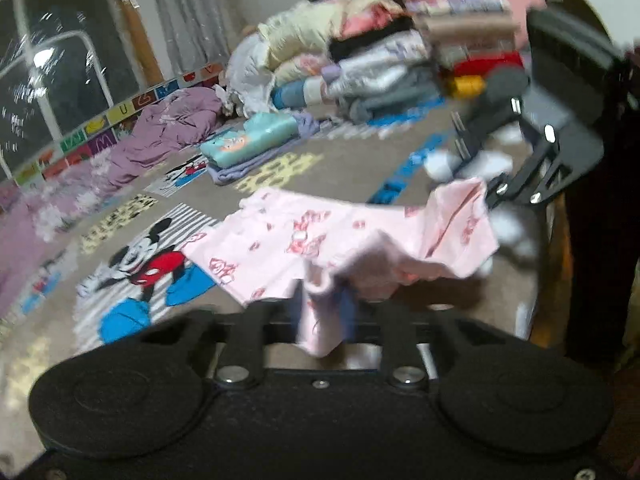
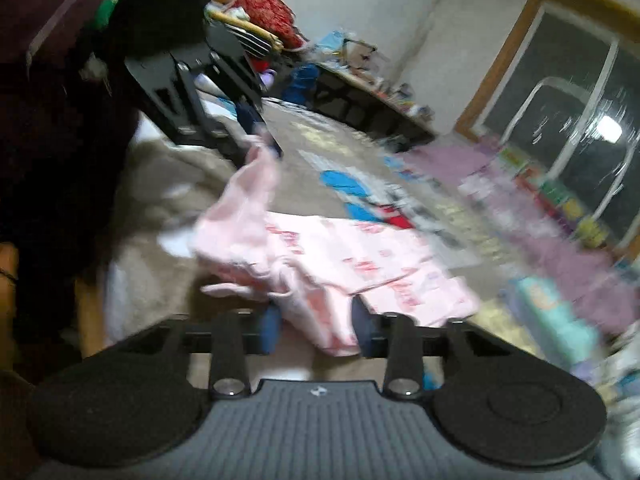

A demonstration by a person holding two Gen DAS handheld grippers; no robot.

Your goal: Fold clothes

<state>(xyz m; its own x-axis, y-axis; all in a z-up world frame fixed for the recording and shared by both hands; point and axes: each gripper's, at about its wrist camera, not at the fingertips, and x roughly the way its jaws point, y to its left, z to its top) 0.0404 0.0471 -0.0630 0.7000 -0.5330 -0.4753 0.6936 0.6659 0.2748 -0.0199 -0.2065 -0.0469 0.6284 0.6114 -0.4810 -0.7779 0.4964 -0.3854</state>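
Note:
A pale pink printed garment [image 1: 304,236] hangs between both grippers above a Mickey Mouse rug [image 1: 136,264]. My left gripper [image 1: 322,312] is shut on one corner of it. My right gripper [image 1: 486,192] shows at the right of the left wrist view, shut on the other corner. In the right wrist view the pink garment [image 2: 352,264] runs from my right gripper [image 2: 316,332], whose blue pads pinch a fold of it, up to the left gripper [image 2: 266,146]. The far part of the garment lies on the rug. Both views are blurred.
A stack of folded clothes [image 1: 400,60] stands at the back. A folded teal garment [image 1: 248,140] lies on the rug. A purple blanket [image 1: 160,136] runs along the window wall. A low cluttered table [image 2: 368,92] stands by the wall.

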